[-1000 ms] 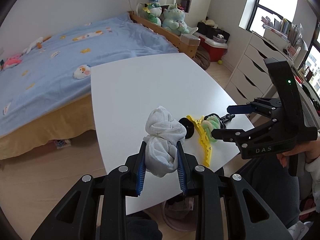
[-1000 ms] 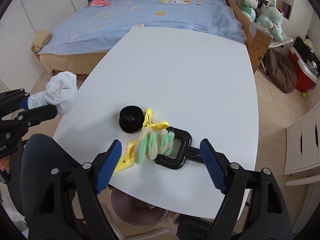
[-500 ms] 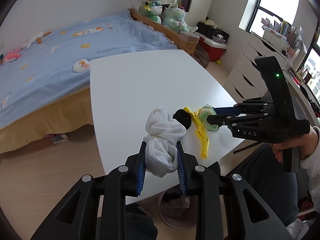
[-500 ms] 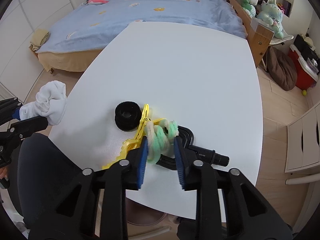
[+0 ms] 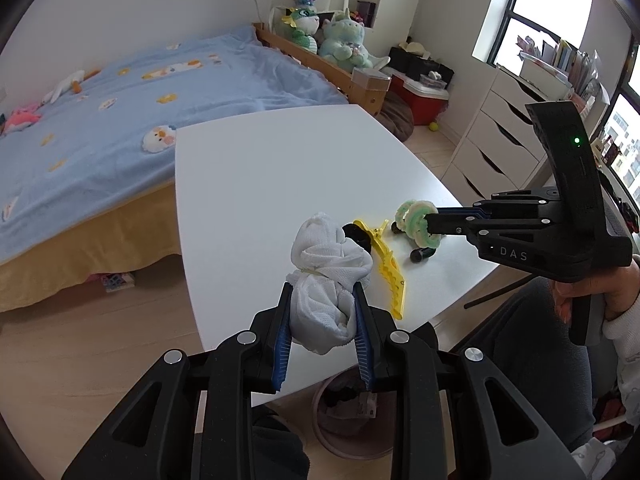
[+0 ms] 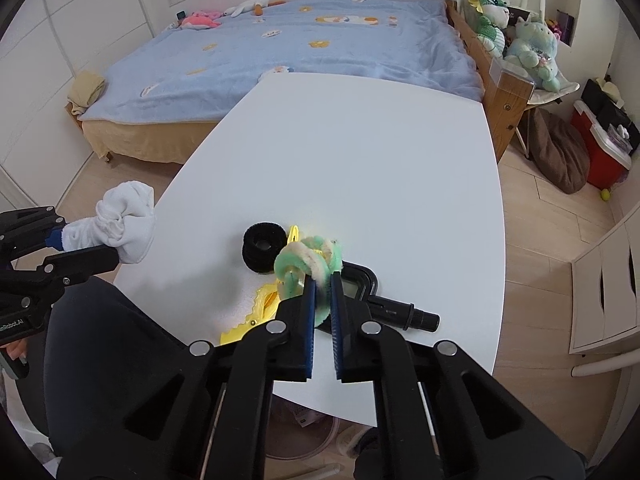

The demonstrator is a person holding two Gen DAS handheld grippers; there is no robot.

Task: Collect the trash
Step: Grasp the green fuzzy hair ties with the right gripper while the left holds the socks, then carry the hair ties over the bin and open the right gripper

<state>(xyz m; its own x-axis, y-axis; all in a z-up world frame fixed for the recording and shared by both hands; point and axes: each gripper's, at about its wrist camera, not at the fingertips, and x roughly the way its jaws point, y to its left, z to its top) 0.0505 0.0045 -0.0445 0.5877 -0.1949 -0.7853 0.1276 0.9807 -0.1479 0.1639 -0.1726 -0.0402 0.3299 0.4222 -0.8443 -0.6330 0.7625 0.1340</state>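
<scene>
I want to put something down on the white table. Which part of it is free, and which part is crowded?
The table is bare from the bed side to its middle. Crowded is the near edge: black ring, yellow clip, black tool, and the fuzzy green-cream coil between the closing right gripper.

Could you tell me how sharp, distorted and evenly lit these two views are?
Left wrist view: sharp, fisheye-bent table edges, dark corners, window blown out white. Right wrist view: sharp, same curved distortion, even daylight, soft shadow on the table beside the white cloth.
</scene>
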